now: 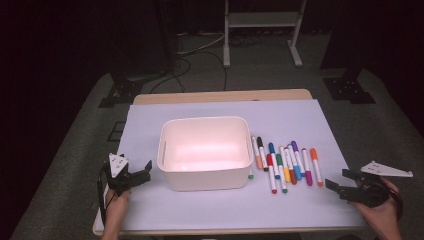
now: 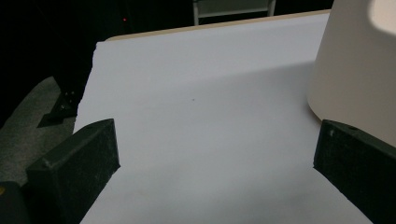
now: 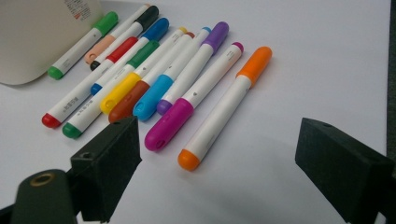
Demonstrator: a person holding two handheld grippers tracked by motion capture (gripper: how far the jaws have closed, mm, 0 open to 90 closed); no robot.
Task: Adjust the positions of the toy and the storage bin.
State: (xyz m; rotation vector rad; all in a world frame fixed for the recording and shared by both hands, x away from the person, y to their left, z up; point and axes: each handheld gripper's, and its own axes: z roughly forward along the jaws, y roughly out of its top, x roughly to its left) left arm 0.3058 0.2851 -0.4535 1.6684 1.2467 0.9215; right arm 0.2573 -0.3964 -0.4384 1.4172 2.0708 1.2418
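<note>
A white bin (image 1: 205,151) stands in the middle of the white mat, its rounded wall (image 2: 355,70) rising at the right of the left gripper view. Several coloured markers (image 1: 287,162) lie side by side to its right; the orange one (image 3: 224,107) is the outermost and a magenta one (image 3: 194,100) lies beside it. My left gripper (image 1: 136,171) rests open near the bin's left front corner, nothing between its jaws. My right gripper (image 1: 340,181) hovers open just right of the markers, jaws wide and empty (image 3: 219,172).
A small green-capped marker (image 1: 251,175) stands at the bin's right front corner. The wooden table edge (image 1: 220,96) shows beyond the mat. A metal stand (image 1: 262,30) and cables (image 1: 200,55) sit on the dark floor behind.
</note>
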